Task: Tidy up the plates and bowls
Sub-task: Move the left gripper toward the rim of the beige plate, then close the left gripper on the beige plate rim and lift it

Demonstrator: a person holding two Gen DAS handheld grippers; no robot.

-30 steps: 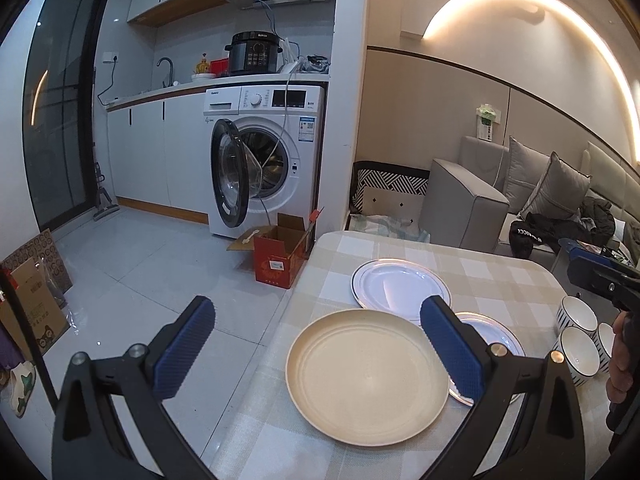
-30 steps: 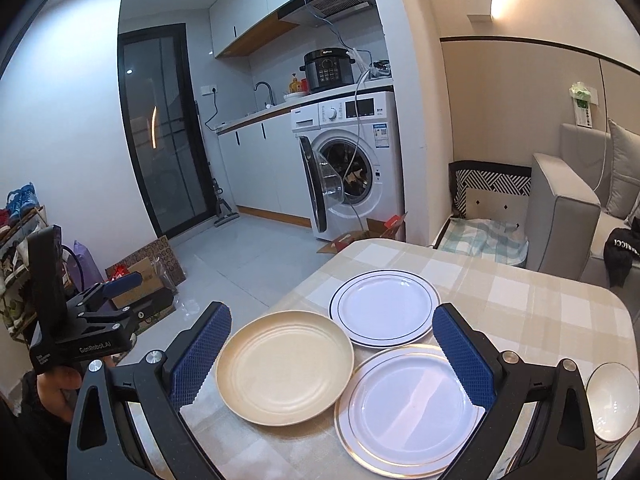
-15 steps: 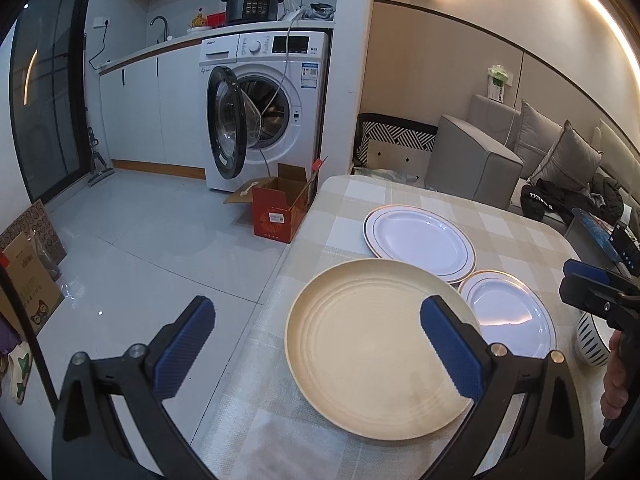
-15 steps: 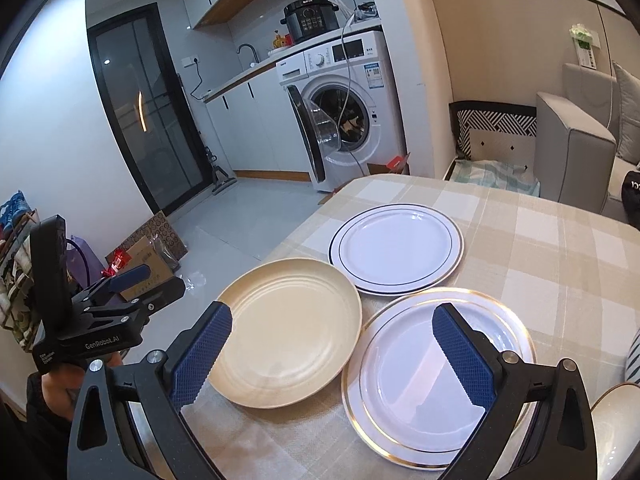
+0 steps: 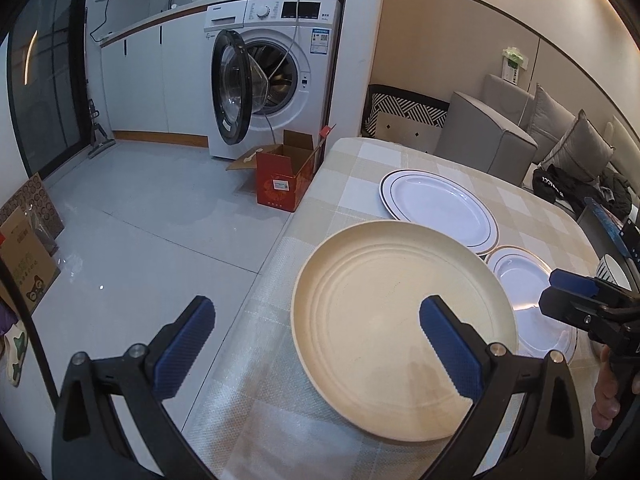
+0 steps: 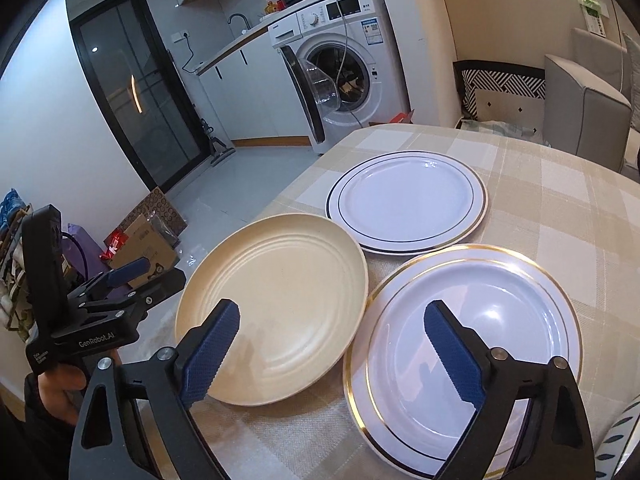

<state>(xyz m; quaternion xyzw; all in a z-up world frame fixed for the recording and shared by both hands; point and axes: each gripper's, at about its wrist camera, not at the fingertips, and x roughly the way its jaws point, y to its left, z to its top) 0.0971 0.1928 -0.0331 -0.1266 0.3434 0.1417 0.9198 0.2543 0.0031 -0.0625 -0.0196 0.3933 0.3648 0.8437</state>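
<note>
Two grippers hovered over three plates on a checked table.

The left gripper (image 5: 316,316) stood wide apart above the cream plate (image 5: 400,320). The right gripper (image 6: 332,320), jaws narrowing with nothing clamped, hung over the gold-rimmed plate (image 6: 500,320); the dark-rimmed plate (image 6: 408,200) lay just beyond.

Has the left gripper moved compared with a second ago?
Yes. The left gripper has come down and closer to the beige plate, which looms larger between its open fingers while the washing machine has slid upward.
</note>
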